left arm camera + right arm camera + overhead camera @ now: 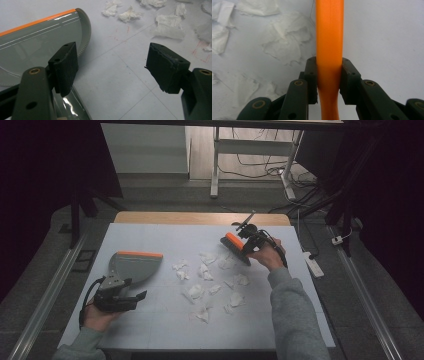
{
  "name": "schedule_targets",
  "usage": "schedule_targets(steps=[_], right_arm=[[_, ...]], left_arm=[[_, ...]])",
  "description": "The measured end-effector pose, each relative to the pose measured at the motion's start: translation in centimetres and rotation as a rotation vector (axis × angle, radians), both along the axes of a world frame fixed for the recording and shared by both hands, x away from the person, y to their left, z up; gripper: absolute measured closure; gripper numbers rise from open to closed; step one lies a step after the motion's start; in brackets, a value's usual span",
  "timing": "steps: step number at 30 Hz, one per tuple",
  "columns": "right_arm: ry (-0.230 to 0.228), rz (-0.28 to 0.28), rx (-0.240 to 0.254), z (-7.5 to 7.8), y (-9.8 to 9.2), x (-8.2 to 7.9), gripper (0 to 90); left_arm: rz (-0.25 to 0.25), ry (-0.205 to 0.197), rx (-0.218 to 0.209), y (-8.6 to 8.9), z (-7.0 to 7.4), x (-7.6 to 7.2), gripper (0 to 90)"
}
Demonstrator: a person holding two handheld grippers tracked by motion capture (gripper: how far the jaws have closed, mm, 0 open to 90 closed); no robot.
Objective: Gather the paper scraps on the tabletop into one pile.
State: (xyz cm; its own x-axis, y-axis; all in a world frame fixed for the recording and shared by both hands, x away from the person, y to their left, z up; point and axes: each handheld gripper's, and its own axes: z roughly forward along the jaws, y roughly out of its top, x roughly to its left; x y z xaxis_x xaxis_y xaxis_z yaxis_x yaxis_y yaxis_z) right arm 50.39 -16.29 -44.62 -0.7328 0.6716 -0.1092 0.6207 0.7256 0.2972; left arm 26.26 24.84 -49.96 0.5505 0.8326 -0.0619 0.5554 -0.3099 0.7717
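A: How far along does the sweeping look?

B: Barely begun, by the look of it. The paper scraps (205,282) lie scattered over the middle of the white table (150,330), none in the dustpan (134,265) — all the gathering is left to do.

A: And the tools?

B: The right gripper (251,241) is clamped on the brush (235,247), its jaws pressed to either side of the orange handle (329,37). The brush sits at about two o'clock from the pile, just past the farthest scraps. The left gripper (131,296) has its jaws spread wide with nothing between them; one black pad (65,67) hangs over the dustpan's near end, not gripping it.

A: Which way do things point?

B: The brush's long axis runs roughly ten to four o'clock in the high view. The dustpan lies at nine o'clock from the scraps — its orange lip (140,254) on the far edge, toward twelve.
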Motion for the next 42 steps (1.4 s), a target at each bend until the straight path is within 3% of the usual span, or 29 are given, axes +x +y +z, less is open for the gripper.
schedule_targets(steps=[9, 11, 17, 21, 25, 29, 36, 42], right_arm=[[0.010, 0.137, -0.077, -0.1, 1.4, -1.9, 70.9], [0.022, 0.162, -0.059, 0.0, 1.4, -2.5, 71.0], [0.026, 0.274, -0.080, 0.0, 1.8, -5.5, 71.0], [0.054, 0.336, -0.043, 0.5, 1.7, -7.4, 70.9], [-0.004, 0.312, 0.010, 1.6, 1.1, -8.0, 70.9], [-0.054, 0.269, 0.071, 2.7, 0.2, -7.5, 70.9], [-0.090, 0.222, 0.088, 3.3, 0.5, -5.9, 70.8], [-0.101, 0.207, 0.053, 2.6, 2.6, -3.7, 70.8]], left_arm=[[-0.003, 0.001, 0.003, -0.1, -0.1, 0.0, 26.6], [-0.003, 0.002, 0.004, -0.1, -0.1, 0.0, 26.6], [-0.001, 0.003, 0.001, 0.0, -0.1, 0.0, 26.7], [-0.002, 0.004, 0.000, 0.0, -0.1, 0.0, 26.7], [-0.003, 0.003, 0.003, -0.1, -0.1, 0.0, 26.7], [-0.001, 0.002, -0.001, 0.0, -0.1, 0.0, 26.9], [-0.002, 0.003, -0.002, 0.0, -0.1, 0.0, 26.9], [-0.004, 0.004, -0.001, 0.1, -0.2, 0.1, 27.0]])
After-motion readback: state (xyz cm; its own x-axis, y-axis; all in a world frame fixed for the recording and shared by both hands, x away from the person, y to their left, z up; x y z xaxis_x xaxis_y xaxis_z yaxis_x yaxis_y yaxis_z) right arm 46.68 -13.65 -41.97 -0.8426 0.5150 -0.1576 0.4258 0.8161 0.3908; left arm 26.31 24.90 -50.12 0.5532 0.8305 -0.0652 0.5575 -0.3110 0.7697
